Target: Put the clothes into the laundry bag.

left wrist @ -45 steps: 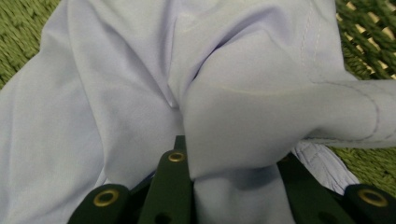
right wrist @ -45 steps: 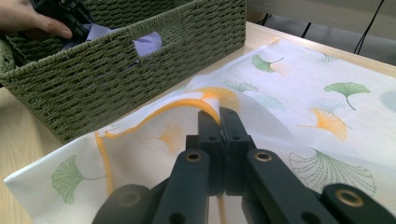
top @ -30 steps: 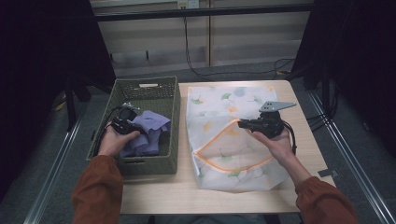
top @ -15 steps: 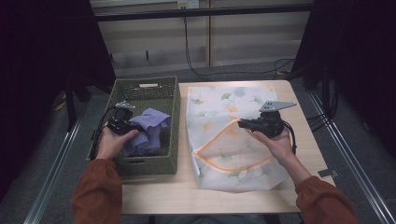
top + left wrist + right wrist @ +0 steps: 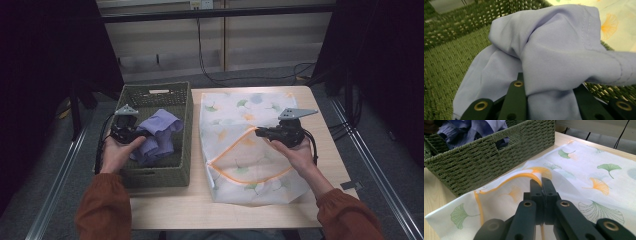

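Left gripper [image 5: 131, 131] clamped tight on a bunched lavender cloth [image 5: 159, 134], holding it up inside the green woven basket [image 5: 185, 107] at the left of the surface [image 5: 170, 202]. Right gripper [image 5: 262, 133] closed on the orange-trimmed opening edge [image 5: 520, 176] of a white mesh laundry bag [image 5: 250, 107] printed with ginkgo leaves, lifting that edge slightly. Bag lies flat just beside the basket. Farther back, cables [image 5: 210, 55] hang along the wall.
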A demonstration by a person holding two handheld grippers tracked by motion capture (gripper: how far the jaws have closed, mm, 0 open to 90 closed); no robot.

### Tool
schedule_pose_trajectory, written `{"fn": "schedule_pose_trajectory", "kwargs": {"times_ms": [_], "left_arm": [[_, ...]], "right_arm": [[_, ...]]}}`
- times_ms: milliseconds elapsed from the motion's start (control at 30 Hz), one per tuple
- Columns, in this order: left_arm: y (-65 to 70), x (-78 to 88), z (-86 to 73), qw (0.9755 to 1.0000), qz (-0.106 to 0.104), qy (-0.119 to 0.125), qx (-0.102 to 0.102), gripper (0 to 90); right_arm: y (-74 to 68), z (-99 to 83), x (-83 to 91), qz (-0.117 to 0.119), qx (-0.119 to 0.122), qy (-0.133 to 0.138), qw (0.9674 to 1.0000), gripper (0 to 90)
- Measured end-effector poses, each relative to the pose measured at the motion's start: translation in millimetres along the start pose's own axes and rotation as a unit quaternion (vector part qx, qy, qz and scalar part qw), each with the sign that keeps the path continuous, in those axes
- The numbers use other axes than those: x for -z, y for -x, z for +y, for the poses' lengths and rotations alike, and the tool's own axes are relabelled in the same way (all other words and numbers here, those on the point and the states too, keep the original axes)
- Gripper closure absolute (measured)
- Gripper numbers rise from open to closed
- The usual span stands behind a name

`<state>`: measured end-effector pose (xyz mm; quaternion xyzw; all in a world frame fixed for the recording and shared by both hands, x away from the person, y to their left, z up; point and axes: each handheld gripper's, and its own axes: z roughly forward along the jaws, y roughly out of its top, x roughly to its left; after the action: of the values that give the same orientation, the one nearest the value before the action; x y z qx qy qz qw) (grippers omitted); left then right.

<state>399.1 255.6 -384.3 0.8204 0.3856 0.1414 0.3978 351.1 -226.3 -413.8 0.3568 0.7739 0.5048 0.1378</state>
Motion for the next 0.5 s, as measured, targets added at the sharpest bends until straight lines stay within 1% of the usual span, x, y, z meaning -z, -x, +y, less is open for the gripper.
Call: {"fn": "schedule_pose_trajectory", "kwargs": {"times_ms": [100,167,233,300,333,400,433,500], "left_arm": [[1.5,6.1,0.9,0.9998,0.0,0.022,0.001,79.3],[0.3,8.9,0.8,0.9994,-0.009,0.034,0.005,79.3],[0.7,8.3,1.4,0.9994,-0.007,0.035,0.005,79.3],[1.4,8.9,1.7,0.9991,-0.004,0.041,0.003,79.3],[1.2,9.7,2.5,0.999,-0.006,0.044,0.003,79.3],[1.7,11.4,3.0,0.9984,-0.002,0.056,0.008,79.3],[1.4,12.4,3.1,0.9981,-0.004,0.06,0.011,79.3],[0.7,14.8,3.3,0.9978,-0.002,0.064,0.018,79.1]], "right_arm": [[-0.3,0.2,0.1,0.0,0.002,0.0,1.0,89.7],[-0.4,0.0,-0.2,-0.001,0.001,0.0,1.0,89.7],[-0.4,-0.1,-0.7,0.0,0.001,-0.001,1.0,89.7],[-0.8,-0.2,-0.9,-0.001,0.002,-0.003,1.0,89.7],[-1.3,0.0,-0.8,-0.001,0.002,-0.003,1.0,89.7],[-1.3,0.0,-0.9,0.0,0.002,-0.002,1.0,89.7],[-1.2,-0.1,-0.9,0.0,0.001,-0.002,1.0,89.7],[-0.8,-0.4,-1.1,0.0,0.0,-0.002,1.0,89.7]]}}
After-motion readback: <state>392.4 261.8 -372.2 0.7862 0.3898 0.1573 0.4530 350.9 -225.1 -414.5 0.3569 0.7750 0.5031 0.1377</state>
